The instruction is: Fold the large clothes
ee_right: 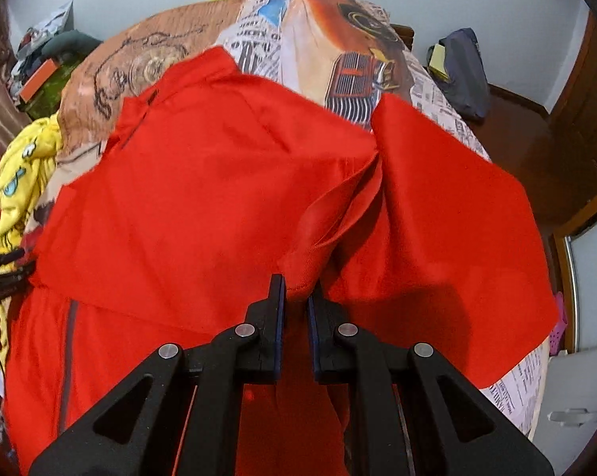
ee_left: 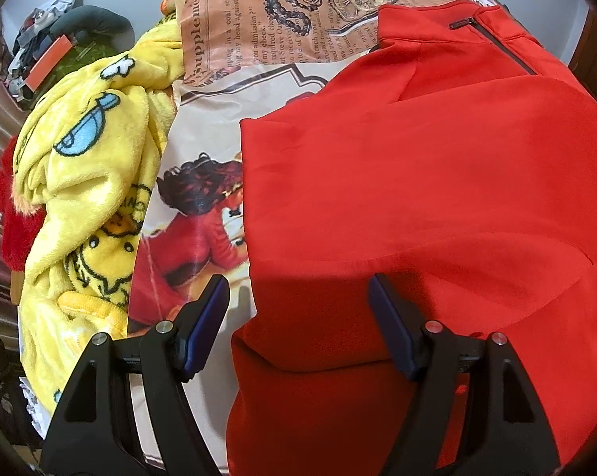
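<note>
Pinching smooth red jacket [ee_right: 203, 182] fold

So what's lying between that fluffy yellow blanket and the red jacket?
Only a bare strip of the printed bedsheet, clearest in the left wrist view; yellow blanket and red jacket stay apart.

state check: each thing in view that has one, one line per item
red jacket: spread on the bed, one side folded over, zipper closed
right gripper: shut on a fold of the red jacket
left gripper: open, over the jacket's edge, nothing between the jaws
yellow fleece blanket: crumpled beside the jacket
printed bedsheet: spread flat
</note>
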### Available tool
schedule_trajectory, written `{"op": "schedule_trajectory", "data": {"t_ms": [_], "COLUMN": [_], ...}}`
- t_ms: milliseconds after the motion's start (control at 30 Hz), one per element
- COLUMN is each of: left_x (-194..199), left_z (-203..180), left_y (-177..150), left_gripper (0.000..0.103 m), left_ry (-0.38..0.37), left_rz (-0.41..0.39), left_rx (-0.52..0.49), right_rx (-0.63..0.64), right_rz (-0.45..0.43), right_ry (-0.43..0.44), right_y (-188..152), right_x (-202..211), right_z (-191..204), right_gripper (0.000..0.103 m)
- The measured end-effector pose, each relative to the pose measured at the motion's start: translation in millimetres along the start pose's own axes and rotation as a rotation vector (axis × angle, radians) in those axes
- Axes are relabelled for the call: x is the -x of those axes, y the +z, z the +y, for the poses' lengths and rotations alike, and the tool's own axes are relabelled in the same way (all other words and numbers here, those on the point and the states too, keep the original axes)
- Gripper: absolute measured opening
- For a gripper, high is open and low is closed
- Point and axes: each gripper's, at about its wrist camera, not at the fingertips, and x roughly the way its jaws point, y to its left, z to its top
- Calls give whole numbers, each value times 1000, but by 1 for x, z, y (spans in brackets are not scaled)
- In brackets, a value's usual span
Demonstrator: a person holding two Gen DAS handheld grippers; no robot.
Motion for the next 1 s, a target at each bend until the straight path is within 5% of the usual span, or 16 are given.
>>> {"op": "schedule_trajectory", "data": {"t_ms": [100,233,467,733,1000], "left_x": [0,4,54,124,142], "left_z": [1,3,1,-34,-95], "left_y": [0,4,30,70,87], "left_gripper": [72,72,72,72,78], "left_ry": [-4,-7,-45,-128,-214], "left_rz": [5,27,-68,-231,-288], "left_rx": [8,5,10,-10,-82], "right_rx": [19,49,25,-75,-247], "right_rz": [21,27,-100,-257,-176], "right_ry": [-14,-50,-28,-79,-82], "right_y": [-1,-2,4,10,-4], "right_x": [3,18,77,130,99], "right_z": [-1,-2,-18,-64,-120], "right_gripper": [16,46,62,73,74]}}
